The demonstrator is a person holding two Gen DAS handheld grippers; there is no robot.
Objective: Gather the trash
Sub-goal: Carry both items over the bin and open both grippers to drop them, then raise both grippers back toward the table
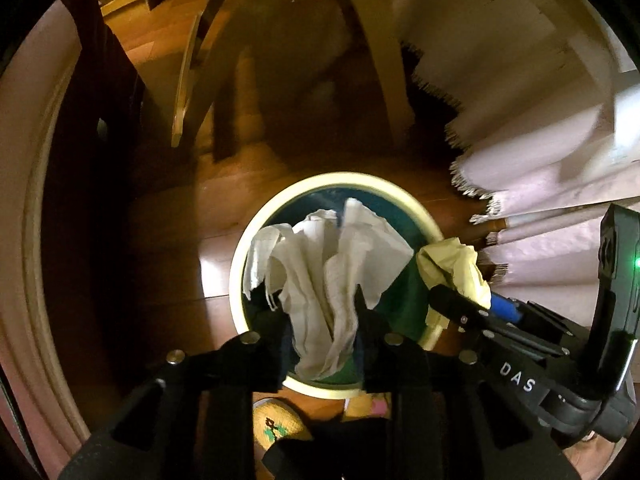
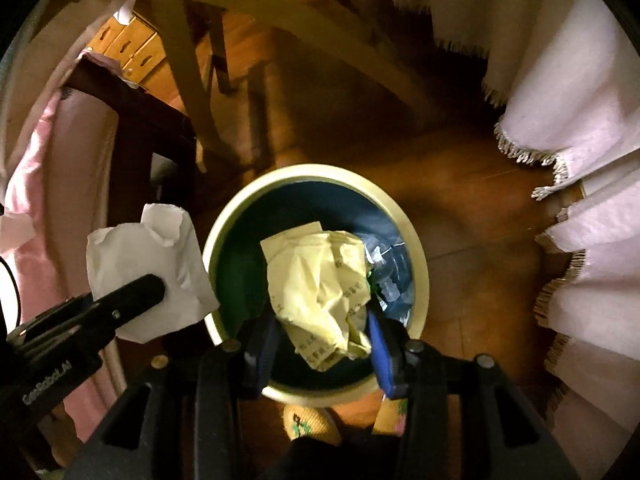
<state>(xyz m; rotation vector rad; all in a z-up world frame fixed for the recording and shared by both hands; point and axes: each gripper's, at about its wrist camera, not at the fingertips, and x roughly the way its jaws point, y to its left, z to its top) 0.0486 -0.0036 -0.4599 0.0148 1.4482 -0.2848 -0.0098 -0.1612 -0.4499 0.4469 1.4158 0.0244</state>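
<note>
A round waste bin with a pale yellow rim (image 1: pixel 240 264) (image 2: pixel 416 240) and dark lining stands on the wood floor below both grippers. My left gripper (image 1: pixel 322 316) is shut on a crumpled white paper (image 1: pixel 332 264) and holds it over the bin's mouth; it also shows at the left of the right wrist view (image 2: pixel 148 264). My right gripper (image 2: pixel 322 328) is shut on a crumpled yellow paper (image 2: pixel 320 276) over the bin; it shows in the left wrist view (image 1: pixel 456 264) at the bin's right rim. Clear plastic trash (image 2: pixel 390 268) lies inside the bin.
A fringed white tablecloth (image 1: pixel 540 128) (image 2: pixel 568 92) hangs at the right. Curved wooden chair legs (image 1: pixel 384 60) (image 2: pixel 192 76) stand behind the bin. A dark furniture post (image 2: pixel 132 128) is at the left. Yellow slippers (image 1: pixel 280 424) (image 2: pixel 308 424) are near the bin's front.
</note>
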